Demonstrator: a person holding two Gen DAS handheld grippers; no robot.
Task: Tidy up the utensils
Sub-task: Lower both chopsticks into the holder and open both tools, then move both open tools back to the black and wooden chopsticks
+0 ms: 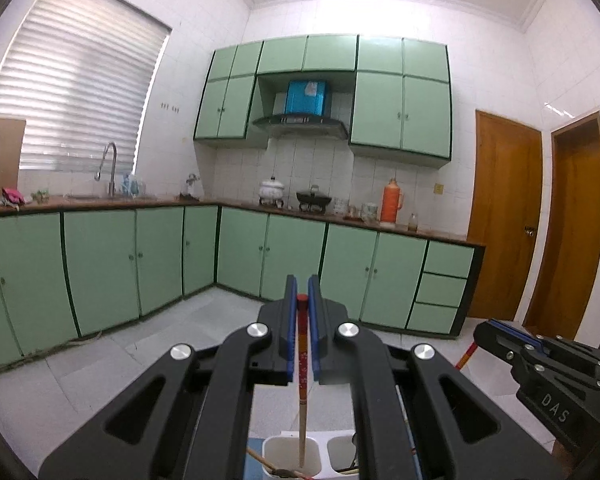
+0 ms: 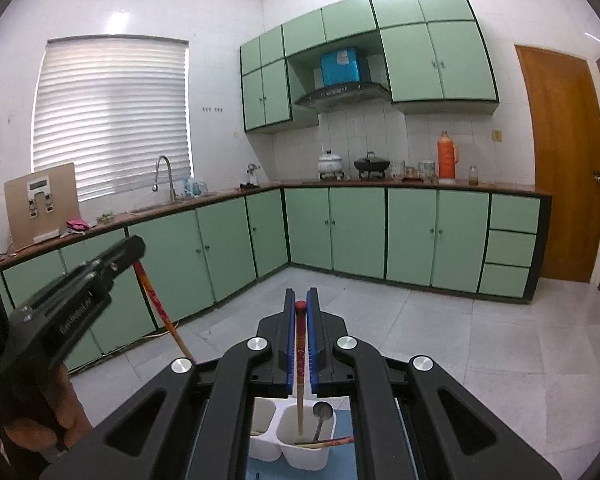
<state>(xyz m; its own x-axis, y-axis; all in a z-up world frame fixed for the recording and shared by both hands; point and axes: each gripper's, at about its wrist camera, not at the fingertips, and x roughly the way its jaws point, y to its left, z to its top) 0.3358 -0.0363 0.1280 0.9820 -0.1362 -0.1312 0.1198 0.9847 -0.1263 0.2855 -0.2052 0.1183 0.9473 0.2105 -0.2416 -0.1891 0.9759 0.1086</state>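
In the left wrist view my left gripper point(image 1: 302, 300) is shut on a red-topped chopstick point(image 1: 302, 364) that hangs down over the left cup of a white utensil holder point(image 1: 272, 450). My right gripper point(image 1: 496, 326) shows at the right edge with another chopstick point(image 1: 466, 356). In the right wrist view my right gripper point(image 2: 300, 304) is shut on a red-topped chopstick point(image 2: 300, 364) whose lower end is over the right cup of the utensil holder point(image 2: 300, 454). A metal spoon point(image 2: 321, 416) stands in that cup. My left gripper point(image 2: 134, 248) holds its chopstick point(image 2: 162, 312) at the left.
The holder stands on a blue mat point(image 2: 342, 464). Loose chopsticks point(image 2: 328, 443) lie across the holder's cup. A person's hand point(image 2: 40, 420) grips the left tool. Green cabinets point(image 2: 356, 228) and a counter with pots and an orange thermos point(image 2: 447, 158) line the far walls; tiled floor lies between.
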